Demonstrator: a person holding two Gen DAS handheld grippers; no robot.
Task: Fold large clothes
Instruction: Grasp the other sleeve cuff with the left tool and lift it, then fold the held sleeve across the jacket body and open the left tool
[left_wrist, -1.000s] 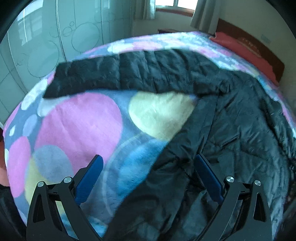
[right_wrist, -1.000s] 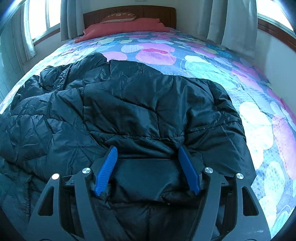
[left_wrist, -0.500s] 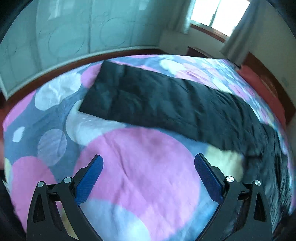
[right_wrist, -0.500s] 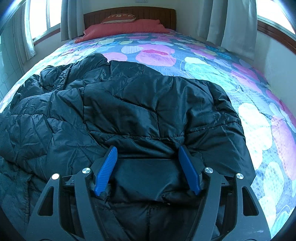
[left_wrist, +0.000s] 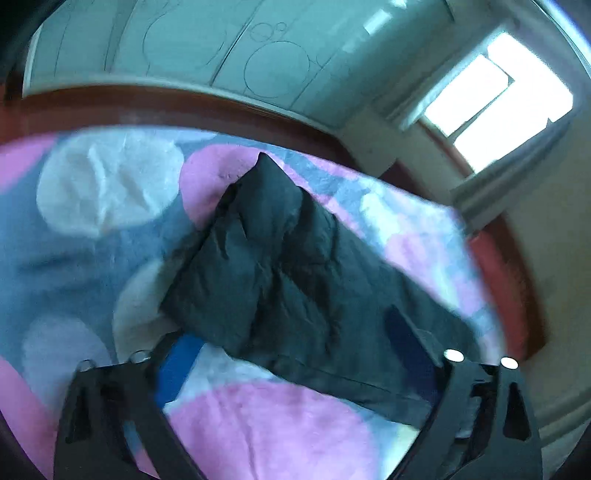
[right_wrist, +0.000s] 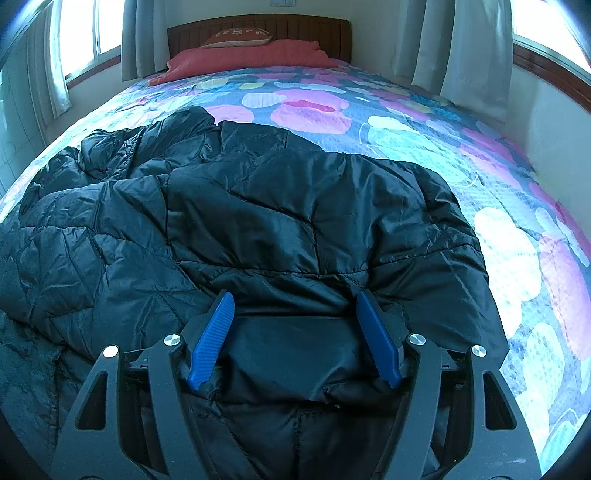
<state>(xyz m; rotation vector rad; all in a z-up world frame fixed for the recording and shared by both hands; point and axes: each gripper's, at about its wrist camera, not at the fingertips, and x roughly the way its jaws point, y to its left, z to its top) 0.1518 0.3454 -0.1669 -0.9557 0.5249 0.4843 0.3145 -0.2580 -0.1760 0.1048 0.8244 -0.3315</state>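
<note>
A large black quilted jacket (right_wrist: 258, 221) lies spread on the bed with the coloured-circle cover (right_wrist: 498, 229). My right gripper (right_wrist: 295, 314) is open, its blue fingers (right_wrist: 212, 336) resting on the jacket's near part with the fabric lying between them, ungripped. In the blurred left wrist view a black sleeve (left_wrist: 273, 258) stretches out over the cover towards the bed's edge. My left gripper (left_wrist: 291, 343) is open just above the sleeve's near end, holding nothing.
A red pillow (right_wrist: 251, 59) and wooden headboard (right_wrist: 258, 29) are at the far end. Curtained windows (right_wrist: 461, 48) flank the bed. A pale wardrobe with circle patterns (left_wrist: 221, 48) stands past the bed's wooden edge (left_wrist: 184, 107) in the left wrist view.
My left gripper has swung left from the jacket body out along the sleeve and now sits tilted over its end. The right gripper and jacket have not moved.
</note>
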